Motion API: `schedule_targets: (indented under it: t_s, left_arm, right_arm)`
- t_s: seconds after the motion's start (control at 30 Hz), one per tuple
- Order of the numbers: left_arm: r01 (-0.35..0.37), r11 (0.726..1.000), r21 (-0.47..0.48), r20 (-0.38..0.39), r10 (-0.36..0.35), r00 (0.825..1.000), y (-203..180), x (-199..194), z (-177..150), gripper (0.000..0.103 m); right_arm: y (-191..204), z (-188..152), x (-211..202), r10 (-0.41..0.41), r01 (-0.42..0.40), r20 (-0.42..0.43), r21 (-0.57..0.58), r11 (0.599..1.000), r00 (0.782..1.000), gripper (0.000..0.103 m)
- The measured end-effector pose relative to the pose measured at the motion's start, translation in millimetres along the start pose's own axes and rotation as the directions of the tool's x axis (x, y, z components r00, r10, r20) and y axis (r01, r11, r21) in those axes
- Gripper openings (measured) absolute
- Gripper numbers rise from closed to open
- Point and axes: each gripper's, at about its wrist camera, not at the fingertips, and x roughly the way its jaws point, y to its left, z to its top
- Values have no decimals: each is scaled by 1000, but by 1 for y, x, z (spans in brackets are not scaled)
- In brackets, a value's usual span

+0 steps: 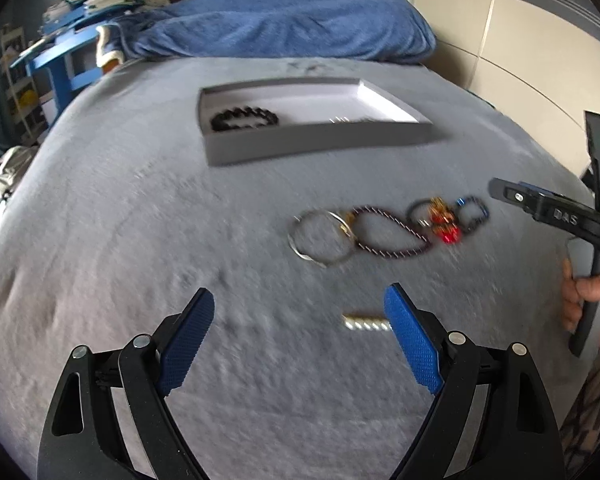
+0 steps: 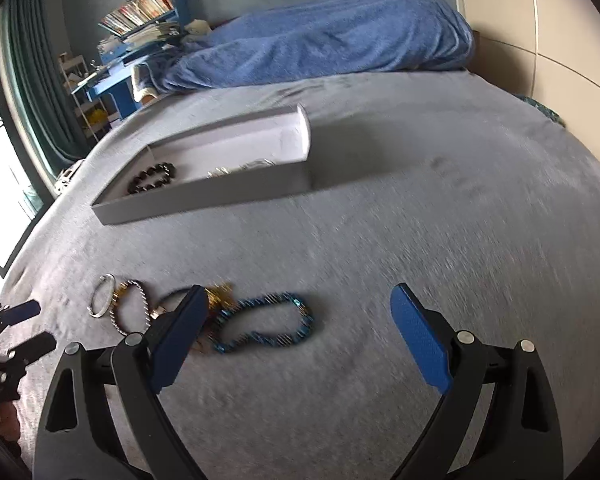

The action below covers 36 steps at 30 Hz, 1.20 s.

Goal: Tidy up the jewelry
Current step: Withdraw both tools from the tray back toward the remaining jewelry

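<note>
Loose jewellery lies in a row on the grey bedspread: a silver bangle [image 1: 320, 236], a dark braided bracelet [image 1: 392, 232], a red and gold piece [image 1: 444, 220] and a blue beaded bracelet [image 2: 268, 324]. A short pearl piece [image 1: 366, 322] lies apart, just beside the right-hand pad of my left gripper [image 1: 300, 296], which is open and holds nothing. My right gripper [image 2: 298, 292] is open too, with the blue bracelet just beyond its left-hand pad. Farther up the bed, a shallow grey box [image 1: 320, 144] holds a black bead bracelet [image 1: 244, 118] and a small silvery piece [image 2: 240, 168].
A rumpled blue blanket [image 1: 284, 24] lies across the head of the bed. A blue shelf with books [image 2: 140, 12] and curtains stand to the left, a pale wardrobe wall [image 1: 520, 40] to the right. A hand [image 1: 592, 292] holds the right gripper's handle.
</note>
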Motion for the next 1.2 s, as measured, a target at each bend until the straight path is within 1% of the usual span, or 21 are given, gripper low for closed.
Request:
schedule_targets:
  t_s: [0.1, 0.2, 0.3, 0.57, 0.63, 0.67, 0.7, 0.77, 0.9, 1.07, 1.2]
  left_arm:
    - [20, 1000, 24, -14, -20, 1000, -11, 4, -6, 87]
    - [36, 997, 66, -22, -35, 999, -25, 6, -10, 87]
    - [44, 994, 95, -29, -41, 999, -35, 9, -13, 87]
    - [45, 992, 119, -48, -39, 998, -44, 17, -17, 87]
    - [42, 990, 137, -51, -35, 998, -48, 19, -17, 83]
    - [42, 988, 149, -52, -35, 998, -51, 19, -18, 79]
    - [48, 987, 157, -54, -39, 998, -53, 20, -19, 73]
    - [56, 985, 164, -57, -47, 997, -54, 20, -19, 67]
    - [56, 985, 160, -57, -48, 997, -53, 21, -18, 64]
    - [59, 987, 149, -48, -52, 997, -50, 18, -17, 64]
    - [60, 992, 113, -23, -57, 998, -41, 13, -11, 64]
  right_arm:
    - [-2, -6, 3, -15, 16, -11, 1, 1000, 1000, 91]
    - [1, -12, 8, -28, 27, -28, -18, 999, 999, 91]
    - [8, -14, 7, -29, 28, -22, -52, 998, 999, 91]
    - [16, -15, 12, -38, 34, -41, -100, 994, 998, 91]
    - [16, -15, 13, -39, 35, -44, -100, 994, 998, 91]
    - [16, -15, 13, -39, 35, -44, -100, 994, 998, 91]
    - [16, -15, 13, -39, 35, -44, -100, 994, 998, 91]
    - [16, -15, 13, -39, 34, -44, -101, 994, 998, 91]
    - [16, -15, 12, -38, 34, -45, -102, 994, 998, 91]
    - [14, -15, 11, -28, 23, -43, -99, 995, 999, 91]
    - [13, -16, 10, -14, 10, -45, -91, 996, 999, 91]
